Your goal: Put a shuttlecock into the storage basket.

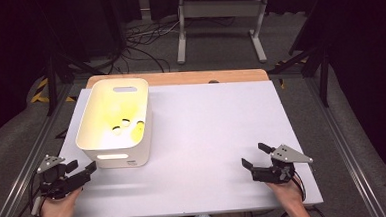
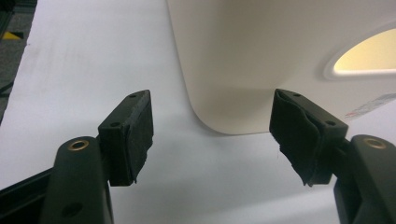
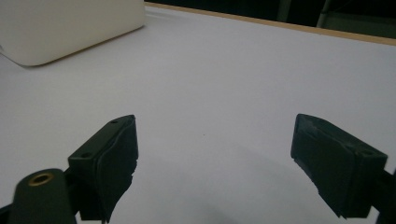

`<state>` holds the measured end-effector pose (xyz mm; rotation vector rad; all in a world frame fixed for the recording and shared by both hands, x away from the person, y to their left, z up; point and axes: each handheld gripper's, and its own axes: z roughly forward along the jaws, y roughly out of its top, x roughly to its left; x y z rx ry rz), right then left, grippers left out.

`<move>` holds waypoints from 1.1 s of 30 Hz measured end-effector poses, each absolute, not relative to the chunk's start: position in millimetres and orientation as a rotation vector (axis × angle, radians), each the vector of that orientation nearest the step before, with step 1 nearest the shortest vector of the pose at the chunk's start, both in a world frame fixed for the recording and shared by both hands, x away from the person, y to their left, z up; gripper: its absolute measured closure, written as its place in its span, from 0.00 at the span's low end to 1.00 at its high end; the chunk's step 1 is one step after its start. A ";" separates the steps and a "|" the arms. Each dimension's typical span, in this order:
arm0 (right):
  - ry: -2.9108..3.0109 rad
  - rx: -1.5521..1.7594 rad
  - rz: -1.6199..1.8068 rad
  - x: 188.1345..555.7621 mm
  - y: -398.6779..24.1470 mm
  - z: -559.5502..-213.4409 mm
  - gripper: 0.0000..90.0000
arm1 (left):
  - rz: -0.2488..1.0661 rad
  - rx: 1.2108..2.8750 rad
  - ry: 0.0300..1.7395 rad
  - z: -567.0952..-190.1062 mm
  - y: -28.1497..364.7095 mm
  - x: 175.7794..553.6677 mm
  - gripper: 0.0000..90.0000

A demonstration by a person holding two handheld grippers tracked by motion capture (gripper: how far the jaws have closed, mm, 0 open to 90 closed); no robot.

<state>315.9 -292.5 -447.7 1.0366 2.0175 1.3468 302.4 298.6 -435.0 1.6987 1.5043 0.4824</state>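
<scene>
While both hands are resting at the table's near edge, the white bin (image 1: 114, 123) is sitting just beyond the left gripper (image 1: 83, 170), with both pairs of jaws standing wide and gripping nothing.

Nearest the bin, the left gripper (image 2: 212, 135) is pointing at its rounded near corner, the jaws spread to either side of that corner without touching it; that gripper's own view is showing the handle slot (image 2: 366, 58) glowing yellow. From the high view, several small dark-and-yellow pieces (image 1: 126, 124) are lying inside the bin, which the gripper views are not revealing. Well to the right of the bin, the right gripper (image 1: 256, 156) is lying low and angled toward it, over bare white tabletop (image 3: 224, 79). Beyond the bin, a wooden table edge (image 1: 179, 78) is showing.
</scene>
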 end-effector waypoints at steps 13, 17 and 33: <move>2.013 1.043 1.351 315.3 -293.1 -447.6 0.17 | 0.530 1.673 1.455 -441.8 298.4 300.3 0.31; 2.012 1.043 1.350 313.8 -293.8 -447.3 0.17 | 0.538 1.672 1.439 -443.6 297.8 299.8 0.30; 2.017 1.042 1.359 312.6 -294.2 -447.3 0.17 | 0.573 1.657 1.385 -443.6 297.0 296.3 0.28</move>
